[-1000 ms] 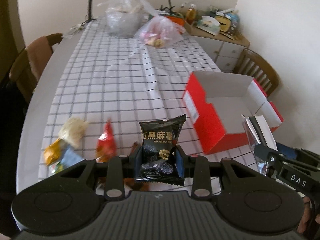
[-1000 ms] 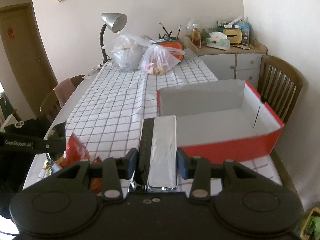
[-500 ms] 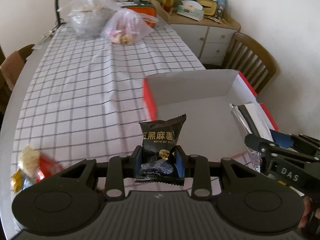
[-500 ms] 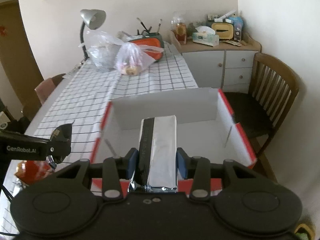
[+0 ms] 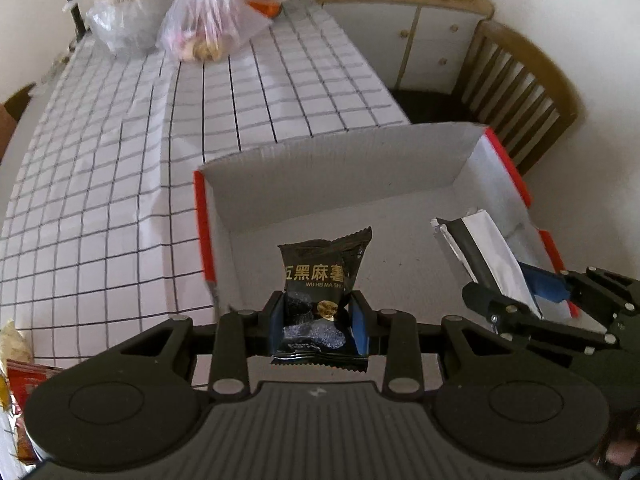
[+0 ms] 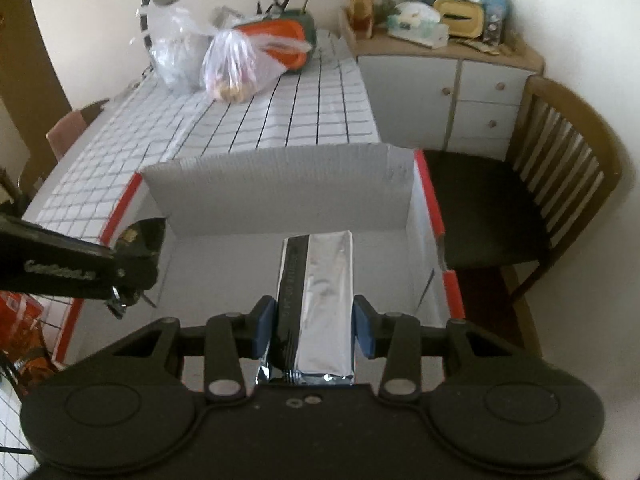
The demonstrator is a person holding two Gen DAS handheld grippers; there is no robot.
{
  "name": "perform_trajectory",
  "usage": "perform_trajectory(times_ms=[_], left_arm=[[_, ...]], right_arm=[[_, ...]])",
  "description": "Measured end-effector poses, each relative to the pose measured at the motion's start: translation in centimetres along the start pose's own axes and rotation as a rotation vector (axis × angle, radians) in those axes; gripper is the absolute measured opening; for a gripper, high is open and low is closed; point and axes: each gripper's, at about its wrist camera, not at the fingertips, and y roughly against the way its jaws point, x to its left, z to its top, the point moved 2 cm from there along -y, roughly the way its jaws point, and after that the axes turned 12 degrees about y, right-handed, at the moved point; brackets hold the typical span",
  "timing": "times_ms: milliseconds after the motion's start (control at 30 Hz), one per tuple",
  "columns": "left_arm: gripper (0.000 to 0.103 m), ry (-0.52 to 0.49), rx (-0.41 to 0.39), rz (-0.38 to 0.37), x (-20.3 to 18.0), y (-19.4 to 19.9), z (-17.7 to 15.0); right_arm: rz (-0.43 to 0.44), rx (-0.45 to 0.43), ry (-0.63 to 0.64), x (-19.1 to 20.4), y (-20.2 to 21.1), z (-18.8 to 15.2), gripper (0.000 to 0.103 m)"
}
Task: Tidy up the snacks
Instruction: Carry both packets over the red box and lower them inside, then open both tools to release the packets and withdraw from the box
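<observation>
A: Where do the two tools stand?

B: Both hang over the open red box [image 5: 472, 160], which fills the centre of each wrist view; its pale inside floor lies bare under them. The left gripper [image 5: 318, 320] pinches a black snack packet [image 5: 320, 276] with gold lettering between its blue pads, the packet standing upright at lower centre of the left view. The right gripper [image 6: 314, 328] is clamped on a long silver foil pack [image 6: 320, 292] with a dark stripe, at lower centre of its own view.

A: Can each tool be seen from the other side?

B: Yes. In the left view the right gripper [image 5: 516, 300] shows at the right edge, the silver foil pack [image 5: 484, 252] slanting up from it over the box's right part. In the right view the left gripper [image 6: 132, 264] reaches in from the left edge, with the black snack packet [image 6: 140, 236] over the box's left wall.

A: And the rest of the snacks?

B: A few loose packets [image 5: 20, 372], red and pale, lie on the checked tablecloth [image 5: 120, 160] at the lower left edge of the left view, well apart from the box. Two clear plastic bags [image 6: 236, 60] sit at the far end of the table, upper left in the right view, and a wooden chair [image 6: 568, 184] stands at the right.
</observation>
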Motion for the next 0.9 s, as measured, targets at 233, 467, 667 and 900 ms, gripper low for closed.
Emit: perform_trajectory(times_ms=[233,467,667,900], left_arm=[[0.034,0.008,0.106,0.054,-1.0,-4.8,1.0],[0.034,-0.001,0.171,0.087,-1.7,-7.7,0.7],[0.033,-0.004,0.214,0.084,-2.0,-9.0,0.5],[0.041,0.011,0.218,0.076,-1.9,-9.2,0.5]], right_arm=[[0.047,0.073,0.041,-0.1,-2.9,0.0,0.040],[0.068,0.134,0.067,-0.1,-4.8,-0.2,0.040],[0.090,0.164,0.064,-0.1,-5.5,-0.5,0.040],[0.098,0.160,0.066,0.2,-5.1,-0.4,0.041]])
